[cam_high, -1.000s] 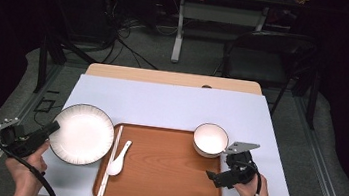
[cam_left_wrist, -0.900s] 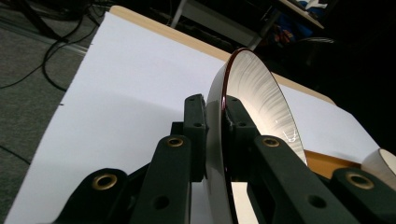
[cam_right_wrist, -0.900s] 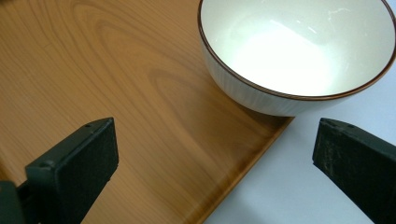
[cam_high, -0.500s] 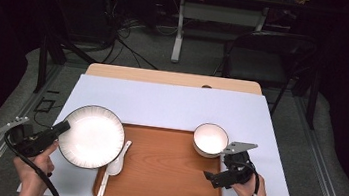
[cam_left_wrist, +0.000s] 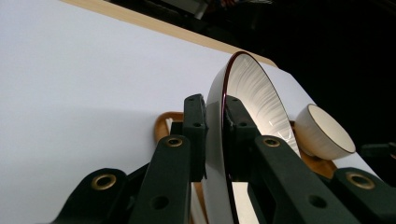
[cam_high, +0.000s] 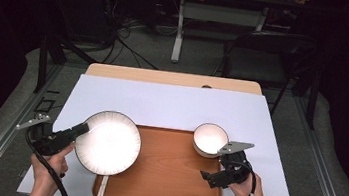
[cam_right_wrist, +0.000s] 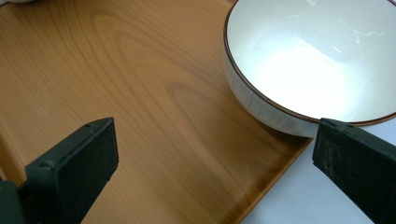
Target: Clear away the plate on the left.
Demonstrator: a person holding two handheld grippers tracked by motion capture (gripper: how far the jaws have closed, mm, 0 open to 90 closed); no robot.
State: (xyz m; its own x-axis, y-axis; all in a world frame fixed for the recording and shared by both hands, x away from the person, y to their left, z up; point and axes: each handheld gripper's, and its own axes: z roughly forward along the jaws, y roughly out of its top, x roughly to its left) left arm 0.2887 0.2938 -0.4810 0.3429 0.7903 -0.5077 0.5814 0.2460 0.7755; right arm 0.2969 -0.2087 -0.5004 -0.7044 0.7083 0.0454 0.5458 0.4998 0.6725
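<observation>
Plate [cam_high: 109, 142] held by its left rim, over the left end of the tray [cam_high: 167, 178].

I grip it with the left gripper [cam_high: 78, 130], jaws closed only on the rim; it can tip or slip and hit the chopsticks [cam_high: 102, 187] below. My right gripper [cam_right_wrist: 212, 163] waits open near the bowl [cam_high: 210, 139] and may bump it.

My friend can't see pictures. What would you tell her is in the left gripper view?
The left gripper pinches the rim of a white plate with a dark edge, seen edge-on and standing tall. Behind it lie a white table and the corner of a wooden tray, with a white bowl at the right.
</observation>
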